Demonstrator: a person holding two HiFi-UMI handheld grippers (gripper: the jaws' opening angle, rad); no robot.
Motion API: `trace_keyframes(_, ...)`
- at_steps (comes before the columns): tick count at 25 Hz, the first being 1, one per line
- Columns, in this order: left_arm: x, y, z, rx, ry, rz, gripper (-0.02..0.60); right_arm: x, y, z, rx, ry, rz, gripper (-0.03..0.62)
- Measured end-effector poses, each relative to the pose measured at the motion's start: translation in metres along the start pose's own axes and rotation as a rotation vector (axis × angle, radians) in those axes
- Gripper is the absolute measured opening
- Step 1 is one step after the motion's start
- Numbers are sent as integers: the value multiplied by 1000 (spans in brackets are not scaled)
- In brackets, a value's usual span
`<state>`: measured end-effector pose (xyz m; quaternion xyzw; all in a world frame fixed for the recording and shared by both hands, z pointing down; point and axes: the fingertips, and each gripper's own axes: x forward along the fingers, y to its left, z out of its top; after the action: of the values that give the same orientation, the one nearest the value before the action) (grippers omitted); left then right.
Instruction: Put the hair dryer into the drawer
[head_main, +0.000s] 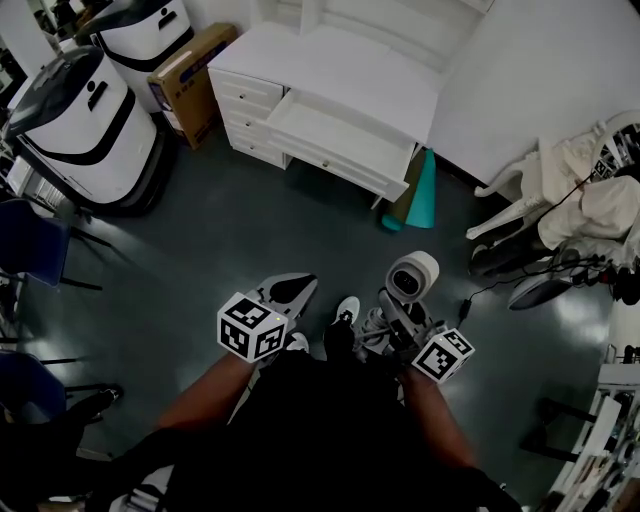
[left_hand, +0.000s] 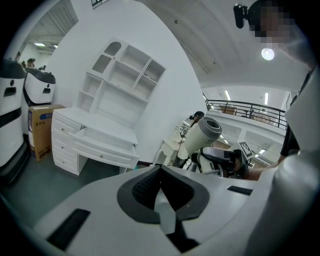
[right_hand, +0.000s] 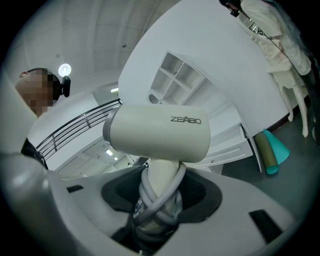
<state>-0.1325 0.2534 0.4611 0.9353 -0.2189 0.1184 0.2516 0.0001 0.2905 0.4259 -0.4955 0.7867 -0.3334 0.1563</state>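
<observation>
- "ZEABO", in grey capitals, stands on the side of the hair dryer (right_hand: 160, 132) barrel, in the right gripper view.
- The cardboard box (left_hand: 41, 127) bears blue print, too small to read.

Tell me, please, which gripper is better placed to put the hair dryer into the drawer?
Right. The right gripper clamps the hair dryer by its handle, while the left gripper is shut and empty. The drawer stands open ahead.
</observation>
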Motion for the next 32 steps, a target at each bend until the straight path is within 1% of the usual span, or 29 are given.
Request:
trace_keyframes(4,9,5,5,-2,-1,5,5,7,-11,4,14,0,3,210)
trace_keyframes(9,21,22,13,-20,3,36,5,31,-34,15,51,11,6,210)
trace_keyframes(15,50,46,46,-21,8,69,5,69,-52,48,51,19,45,210)
trace_keyframes(23,101,67,94,2,3,94,5,108,-96,96,74,19,70,210)
trace_keyframes(29,139,74,117,-2,-3,109,5,123,-126,130,56,34,93,210)
trace_keyframes(32,155,77,121,0,6,123,5,130,-142,141,58,41,103,210)
